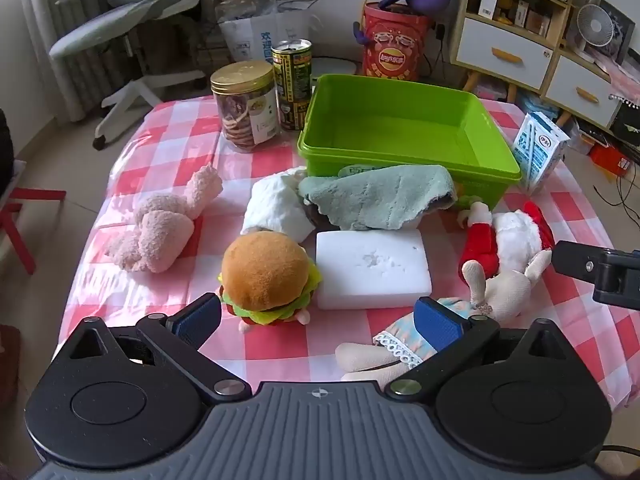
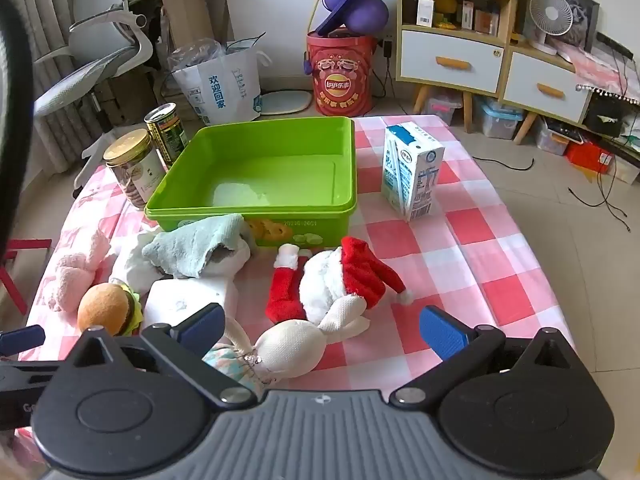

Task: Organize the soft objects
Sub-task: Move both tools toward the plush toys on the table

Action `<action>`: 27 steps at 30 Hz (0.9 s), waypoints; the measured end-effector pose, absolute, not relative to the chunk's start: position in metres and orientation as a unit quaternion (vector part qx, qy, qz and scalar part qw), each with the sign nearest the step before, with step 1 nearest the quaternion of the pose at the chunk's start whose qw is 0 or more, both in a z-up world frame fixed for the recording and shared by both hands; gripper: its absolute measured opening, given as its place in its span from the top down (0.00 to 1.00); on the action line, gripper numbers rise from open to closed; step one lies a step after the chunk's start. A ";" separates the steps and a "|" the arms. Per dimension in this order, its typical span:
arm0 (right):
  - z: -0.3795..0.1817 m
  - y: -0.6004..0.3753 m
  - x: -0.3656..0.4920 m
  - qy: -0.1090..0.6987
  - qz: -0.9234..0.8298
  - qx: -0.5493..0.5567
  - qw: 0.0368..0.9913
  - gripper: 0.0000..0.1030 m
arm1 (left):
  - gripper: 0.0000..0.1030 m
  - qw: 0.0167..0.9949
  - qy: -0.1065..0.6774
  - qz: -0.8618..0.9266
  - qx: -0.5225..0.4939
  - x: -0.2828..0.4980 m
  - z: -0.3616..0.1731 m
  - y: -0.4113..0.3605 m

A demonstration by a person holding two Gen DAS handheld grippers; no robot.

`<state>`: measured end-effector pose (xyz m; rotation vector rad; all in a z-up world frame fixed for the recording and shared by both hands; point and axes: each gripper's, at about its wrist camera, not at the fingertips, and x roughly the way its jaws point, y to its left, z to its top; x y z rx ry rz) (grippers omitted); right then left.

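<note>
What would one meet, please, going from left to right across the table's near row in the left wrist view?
Pink plush → burger plush → white sponge → Santa plush.

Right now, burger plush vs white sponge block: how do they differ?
The burger plush is round and multicoloured: a tan bun over green, red and yellow layers. The white sponge block is a flat rectangular slab, plain white, with a pitted patch on top. The burger stands taller; the sponge lies low and covers more cloth. Both rest side by side on the checked tablecloth in front of the green bin, outside it.
</note>
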<state>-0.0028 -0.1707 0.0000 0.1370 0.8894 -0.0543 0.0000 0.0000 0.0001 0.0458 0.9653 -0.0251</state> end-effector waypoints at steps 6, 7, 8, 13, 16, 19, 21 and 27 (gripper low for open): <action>0.000 -0.171 -0.003 0.430 -0.026 0.068 0.900 0.11 | 0.05 0.887 0.462 -0.011 0.024 0.000 -0.001 -0.001; 0.000 -0.171 -0.003 0.429 -0.026 0.068 0.901 0.11 | 0.05 0.887 0.461 -0.012 0.025 0.000 -0.001 -0.001; 0.000 -0.171 -0.003 0.429 -0.026 0.068 0.901 0.11 | 0.05 0.887 0.462 -0.012 0.023 0.000 -0.001 -0.001; 0.001 -0.168 -0.003 0.430 -0.027 0.070 0.900 0.11 | 0.05 0.887 0.461 -0.011 0.023 0.001 -0.003 -0.001; 0.002 -0.171 -0.006 0.431 -0.025 0.072 0.899 0.11 | 0.05 0.888 0.459 -0.013 0.024 0.001 -0.002 0.000; 0.001 -0.170 -0.004 0.430 -0.022 0.074 0.899 0.11 | 0.05 0.889 0.457 -0.014 0.022 0.001 0.001 -0.001; 0.002 -0.171 -0.003 0.428 -0.020 0.077 0.900 0.11 | 0.05 0.889 0.457 -0.011 0.019 0.001 0.002 0.000; 0.003 -0.170 -0.003 0.426 -0.015 0.076 0.901 0.11 | 0.05 0.891 0.453 -0.009 0.016 0.000 0.004 0.002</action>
